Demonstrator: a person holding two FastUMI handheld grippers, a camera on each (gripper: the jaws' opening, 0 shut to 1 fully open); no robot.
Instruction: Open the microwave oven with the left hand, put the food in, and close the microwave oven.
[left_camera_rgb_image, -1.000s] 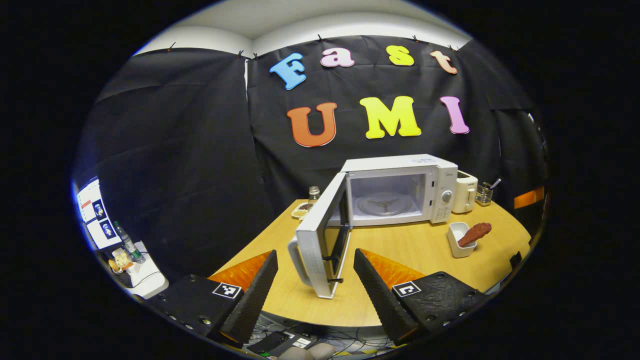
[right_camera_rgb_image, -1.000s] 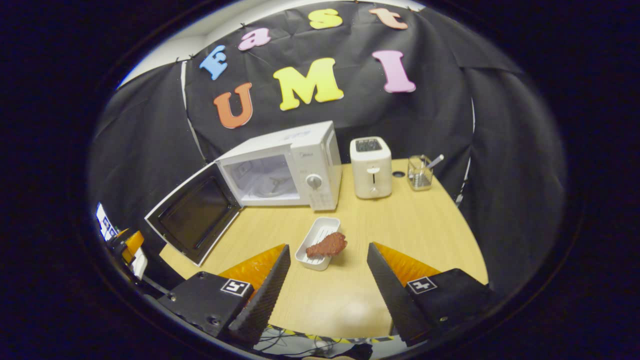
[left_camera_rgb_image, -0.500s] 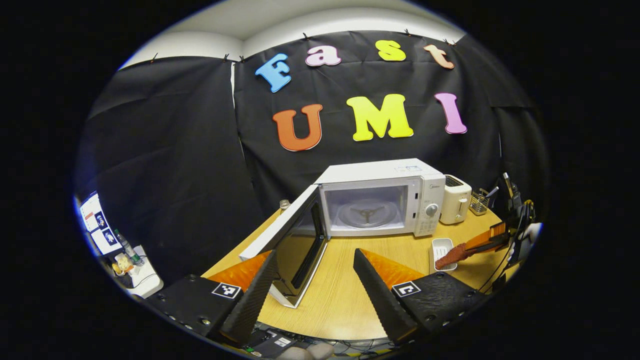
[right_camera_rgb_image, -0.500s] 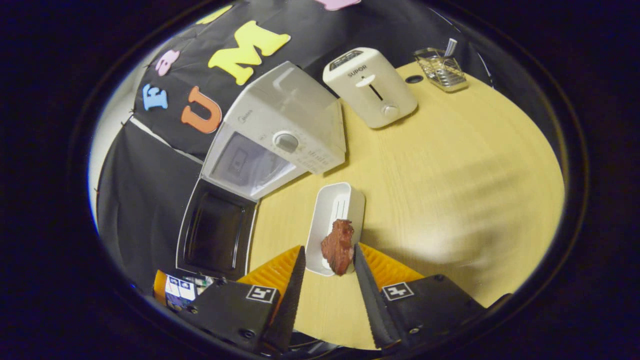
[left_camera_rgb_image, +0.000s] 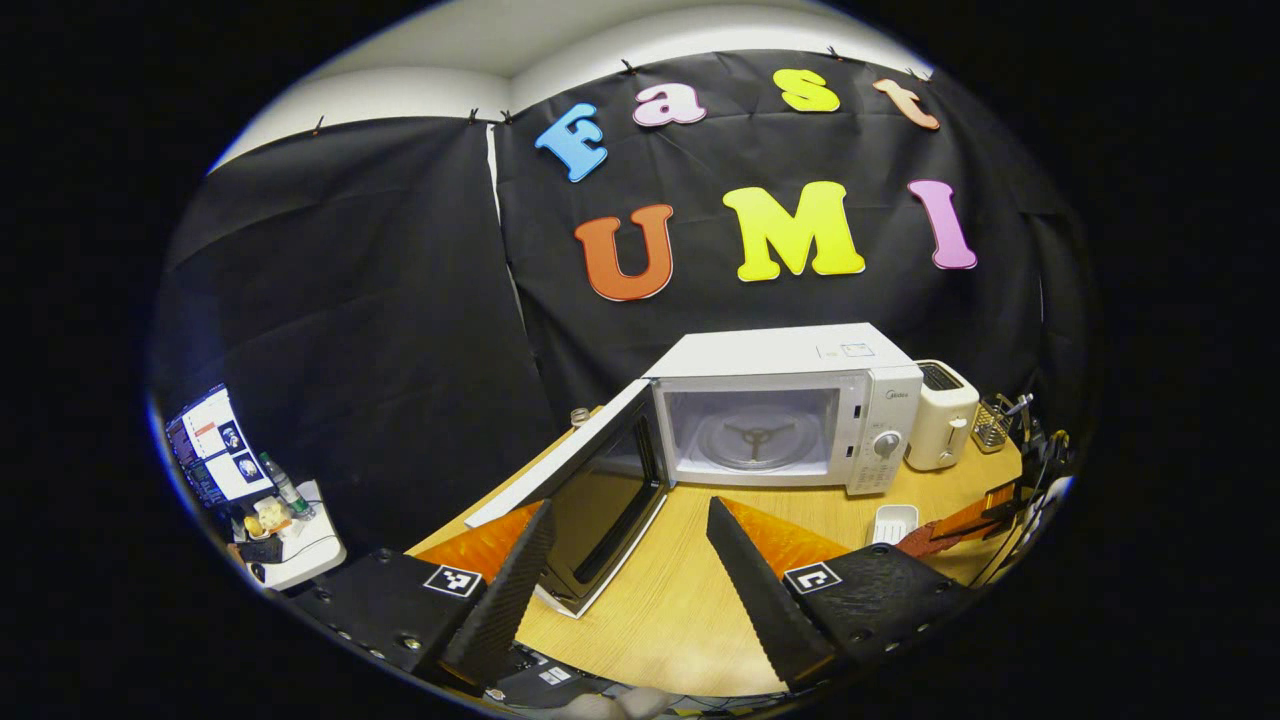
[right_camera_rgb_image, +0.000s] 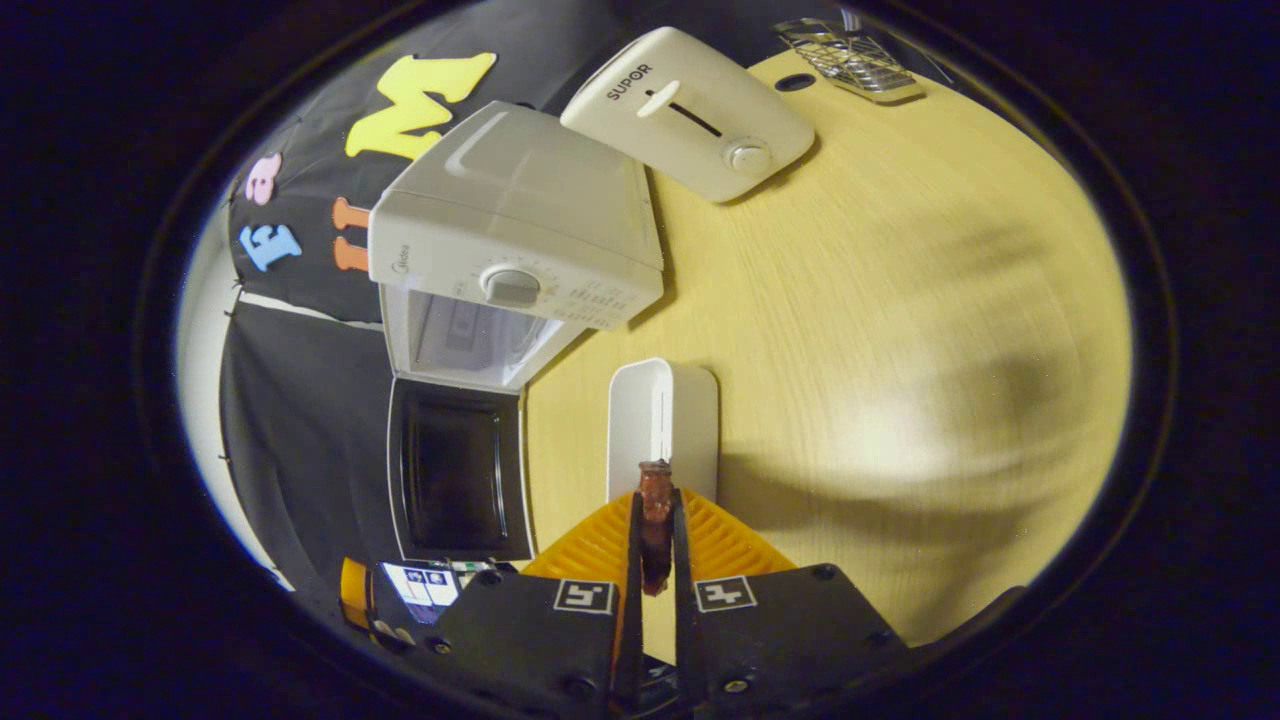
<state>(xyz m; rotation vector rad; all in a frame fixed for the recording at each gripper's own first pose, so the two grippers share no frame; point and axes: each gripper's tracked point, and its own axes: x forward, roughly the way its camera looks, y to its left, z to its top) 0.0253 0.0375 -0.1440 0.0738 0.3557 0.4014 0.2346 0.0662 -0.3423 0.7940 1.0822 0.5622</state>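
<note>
Food (right_camera_rgb_image: 655, 505), a reddish-brown piece, sits pinched between the 2 fingers of the right claw (right_camera_rgb_image: 654, 540), which are closed on it from both sides, just above the near end of a white tray (right_camera_rgb_image: 662, 410). The tray lies on the wooden surface (right_camera_rgb_image: 880, 300), in front of the microwave oven (right_camera_rgb_image: 515, 225). In the left gripper view the microwave oven (left_camera_rgb_image: 790, 400) stands toward the surface's far edge, its door (left_camera_rgb_image: 585, 480) swung wide open to the left and its cavity showing a glass turntable (left_camera_rgb_image: 755, 440). The left claw (left_camera_rgb_image: 630, 560) hangs over the near edge of the surface with its fingers spread apart and nothing between them, close to the door's lower corner. A white toaster (left_camera_rgb_image: 940, 415) stands just beside the microwave oven on its right, and a wire basket (left_camera_rgb_image: 995, 425) sits beyond it near the surface's far right edge. At the right of that view, the right claw (left_camera_rgb_image: 975, 520) holds the food over the tray (left_camera_rgb_image: 893, 522).
</note>
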